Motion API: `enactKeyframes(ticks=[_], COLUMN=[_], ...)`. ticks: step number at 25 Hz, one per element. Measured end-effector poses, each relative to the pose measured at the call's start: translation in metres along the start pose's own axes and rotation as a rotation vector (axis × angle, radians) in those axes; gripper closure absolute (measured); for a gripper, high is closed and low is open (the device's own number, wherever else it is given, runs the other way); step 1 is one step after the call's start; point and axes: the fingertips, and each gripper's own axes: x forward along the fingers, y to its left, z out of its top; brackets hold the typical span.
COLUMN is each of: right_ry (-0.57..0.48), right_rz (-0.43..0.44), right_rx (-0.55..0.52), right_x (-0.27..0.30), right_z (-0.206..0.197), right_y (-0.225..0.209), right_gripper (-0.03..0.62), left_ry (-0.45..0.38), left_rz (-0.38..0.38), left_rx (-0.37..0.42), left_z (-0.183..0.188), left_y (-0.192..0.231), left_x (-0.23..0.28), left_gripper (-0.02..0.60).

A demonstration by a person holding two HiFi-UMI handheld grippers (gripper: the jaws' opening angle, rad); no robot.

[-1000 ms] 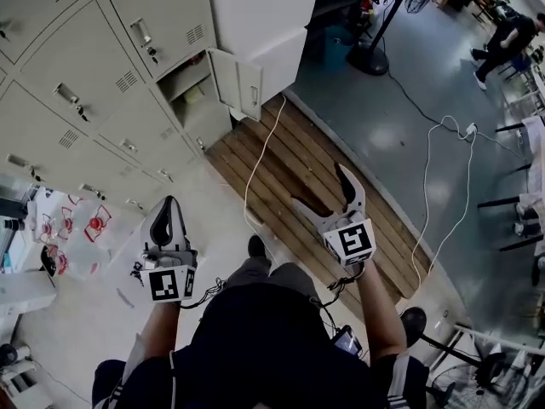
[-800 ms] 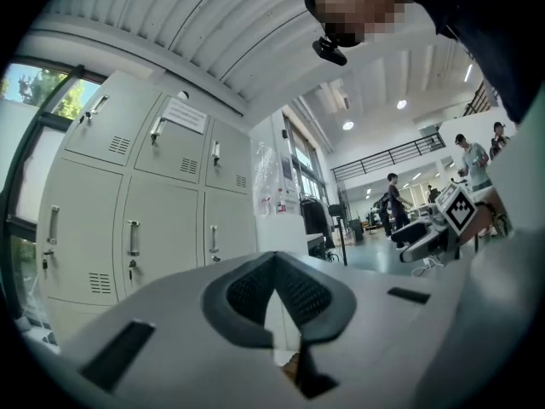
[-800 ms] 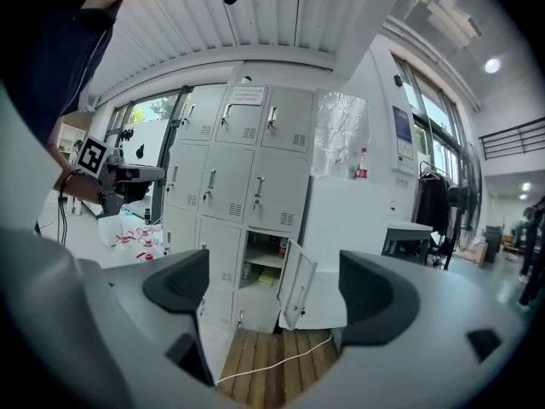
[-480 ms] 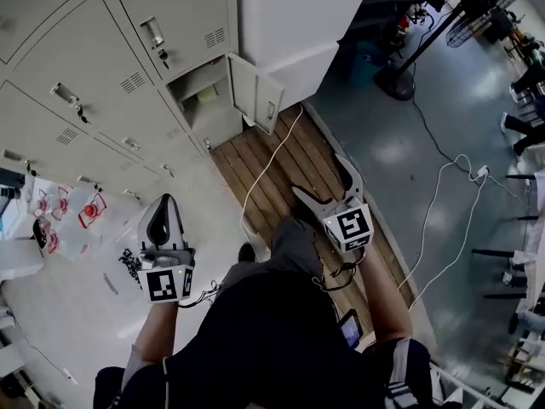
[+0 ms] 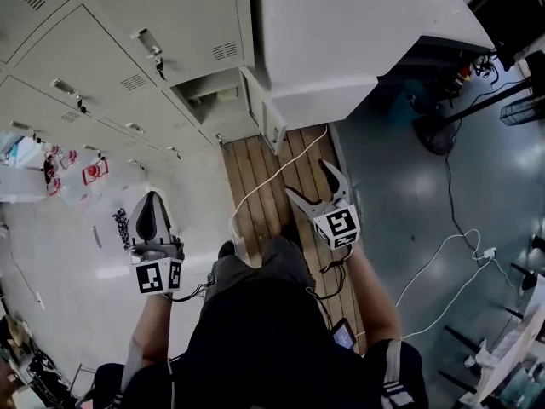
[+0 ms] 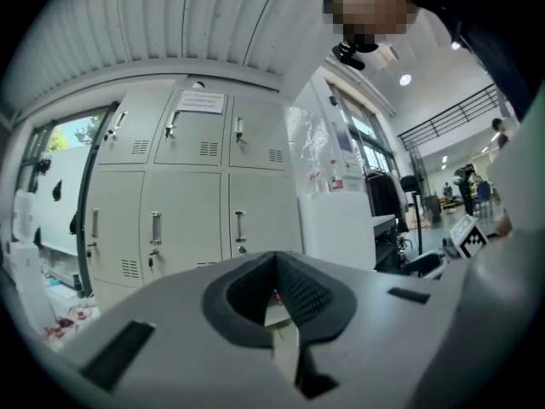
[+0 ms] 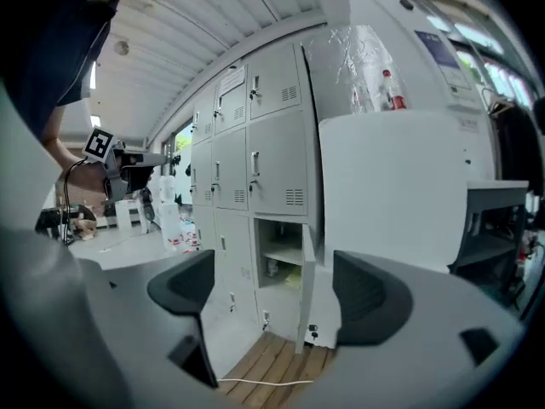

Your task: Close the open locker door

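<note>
**Head view.** The open locker door (image 5: 269,123) stands swung out from a low compartment (image 5: 213,100). It is at the right end of the locker bank (image 5: 102,49), just beside the white cabinet (image 5: 358,41). The right gripper (image 5: 310,181) is below the door in the picture and well apart from it. It is over the wood-plank strip (image 5: 255,164), with jaws apart and tips toward the door. The left gripper (image 5: 152,201) is further left over pale floor, with jaws together. A white cable (image 5: 255,192) lies across the planks between the right gripper and the door. Bags with red print (image 5: 92,170) lie at the lockers' foot, to the left.

**Left gripper view.** The jaws are pressed on each other with nothing held. Ahead are only shut locker doors and the cabinet's side.

**Right gripper view.** The door shows edge-on in the gap between the jaws, distant and untouched. The jaws have just been closing slightly, but they are wide apart with nothing between the pads. This view alone shows the compartment's shelf (image 7: 285,254), which has a yellowish item (image 7: 294,277) below it. The left gripper shows at the left edge.
</note>
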Motion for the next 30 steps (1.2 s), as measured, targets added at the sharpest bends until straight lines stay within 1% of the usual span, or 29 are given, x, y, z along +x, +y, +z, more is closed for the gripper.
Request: enactKeyframes(ticks=[2, 4, 6, 9, 12, 18, 25, 26, 30], right_ry=[0.013, 0.025, 0.034, 0.049, 0.069, 0.116, 0.145, 0.146, 0.145], right_rz=[0.068, 0.118, 0.147, 0.162, 0.178, 0.215, 0.329, 0.342, 0.383], right_rx=[-0.004, -0.015, -0.016, -0.001, -0.004, -0.027, -0.077, -0.082, -0.110], right_x=[0.010, 0.022, 0.037, 0.060, 0.081, 0.118, 0.142, 0.145, 0.161], right_z=[-0.007, -0.015, -0.024, -0.040, -0.058, -0.109, -0.156, -0.161, -0.179], right_y=[-0.014, -0.026, -0.038, -0.051, -0.057, -0.063, -0.071, -0.073, -0.082], right_gripper=[0.159, 0.175, 0.177, 0.189, 0.204, 0.229, 0.263, 0.279, 0.294], left_ry=[0.005, 0.005, 0.007, 0.023, 0.044, 0.095, 0.131, 0.135, 0.141], left_rz=[0.047, 0.072, 0.087, 0.097, 0.091, 0.044, 0.029, 0.030, 0.034], left_rx=[0.005, 0.019, 0.028, 0.045, 0.049, 0.068, 0.085, 0.088, 0.109], left_z=[0.010, 0.015, 0.017, 0.014, 0.002, -0.034, -0.068, -0.073, -0.091], left_y=[-0.014, -0.026, -0.035, -0.044, -0.047, -0.048, -0.054, -0.055, -0.059], left_x=[0.005, 0.011, 0.017, 0.020, 0.024, 0.032, 0.035, 0.035, 0.035], left_gripper=[0.580, 0.580, 0.580, 0.580, 0.580, 0.580, 0.580, 0.580, 0.580])
